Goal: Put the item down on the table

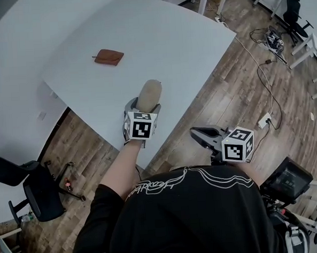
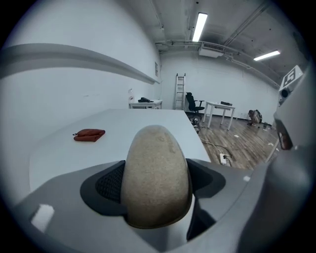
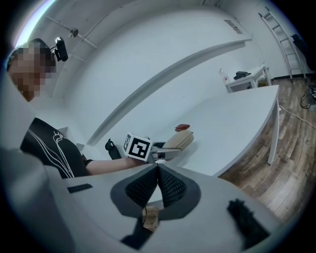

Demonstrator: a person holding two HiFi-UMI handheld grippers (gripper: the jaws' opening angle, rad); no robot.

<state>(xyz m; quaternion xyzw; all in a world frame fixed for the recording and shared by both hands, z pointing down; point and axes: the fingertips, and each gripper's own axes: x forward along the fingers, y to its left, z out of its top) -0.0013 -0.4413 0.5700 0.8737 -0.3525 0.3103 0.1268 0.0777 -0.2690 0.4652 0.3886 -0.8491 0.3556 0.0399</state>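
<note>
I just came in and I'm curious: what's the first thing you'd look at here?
The big tan egg-shaped lump, squeezed in the left tool over the near edge of the white table. Next, the small reddish-brown pouch, lying alone farther out on the table. The right tool is shut and empty, off the table's side above the wood floor.
</note>
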